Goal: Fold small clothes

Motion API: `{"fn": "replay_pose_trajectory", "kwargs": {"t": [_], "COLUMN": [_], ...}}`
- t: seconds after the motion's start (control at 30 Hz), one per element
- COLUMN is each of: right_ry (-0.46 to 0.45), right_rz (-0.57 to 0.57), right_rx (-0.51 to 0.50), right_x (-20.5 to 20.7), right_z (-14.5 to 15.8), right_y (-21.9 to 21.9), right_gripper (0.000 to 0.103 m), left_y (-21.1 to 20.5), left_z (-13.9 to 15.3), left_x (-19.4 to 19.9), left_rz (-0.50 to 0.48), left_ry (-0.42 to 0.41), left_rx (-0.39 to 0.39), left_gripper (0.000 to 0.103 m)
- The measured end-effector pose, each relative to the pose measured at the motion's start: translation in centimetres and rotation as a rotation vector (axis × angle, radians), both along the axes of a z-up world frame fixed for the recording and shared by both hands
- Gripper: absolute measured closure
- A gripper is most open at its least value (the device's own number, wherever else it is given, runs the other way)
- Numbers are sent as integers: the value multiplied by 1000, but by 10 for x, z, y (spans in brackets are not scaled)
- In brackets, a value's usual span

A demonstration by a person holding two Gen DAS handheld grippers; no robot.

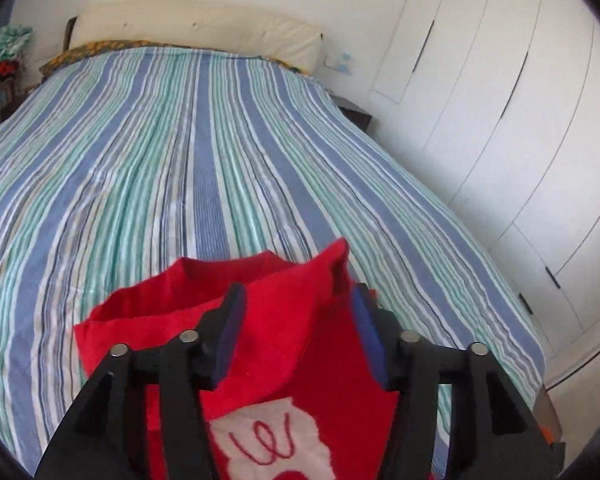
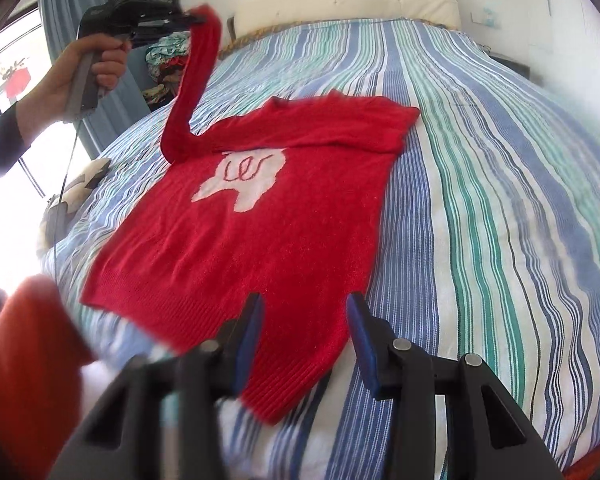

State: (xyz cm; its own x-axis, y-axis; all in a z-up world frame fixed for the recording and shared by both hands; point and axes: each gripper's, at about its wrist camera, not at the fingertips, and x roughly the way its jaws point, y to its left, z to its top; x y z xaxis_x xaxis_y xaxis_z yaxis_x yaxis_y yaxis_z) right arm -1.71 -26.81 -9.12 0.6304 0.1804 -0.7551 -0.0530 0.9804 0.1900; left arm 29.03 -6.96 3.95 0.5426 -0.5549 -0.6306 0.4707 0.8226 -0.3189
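At ten o'clock in the right wrist view, the left gripper (image 2: 192, 16) pinches the sleeve (image 2: 190, 80) of the red sweater (image 2: 252, 240), lifting it, likely to fold it across the body. A hand (image 2: 88, 68) grips its handle, pointing rightward. The sweater lies flat on the striped bed (image 2: 500, 200). At six o'clock, the right gripper (image 2: 306, 336) hovers, fingers spread and empty, over the hem.

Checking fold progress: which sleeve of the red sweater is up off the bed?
The sleeve nearest the window, pulled upright by its cuff in the left gripper. The other sleeve lies folded flat across the chest.
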Motion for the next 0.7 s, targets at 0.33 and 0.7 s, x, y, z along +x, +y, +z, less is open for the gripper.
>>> {"fn": "replay_pose_trajectory", "kwargs": {"t": [0.33,0.7], "right_ry": [-21,28], "right_rz": [-81,-95], "right_rx": [83,75], "right_x": [-5,7], "right_z": [5,-9], "right_y": [-32,-30], "right_gripper": [60,60], "left_y": [146,116], "left_z": [-71,-150], "left_x": [-19,-32], "left_rz": [300,170], "left_ry": [120,143], "left_rx": [55,307], "left_gripper": [40,35]}}
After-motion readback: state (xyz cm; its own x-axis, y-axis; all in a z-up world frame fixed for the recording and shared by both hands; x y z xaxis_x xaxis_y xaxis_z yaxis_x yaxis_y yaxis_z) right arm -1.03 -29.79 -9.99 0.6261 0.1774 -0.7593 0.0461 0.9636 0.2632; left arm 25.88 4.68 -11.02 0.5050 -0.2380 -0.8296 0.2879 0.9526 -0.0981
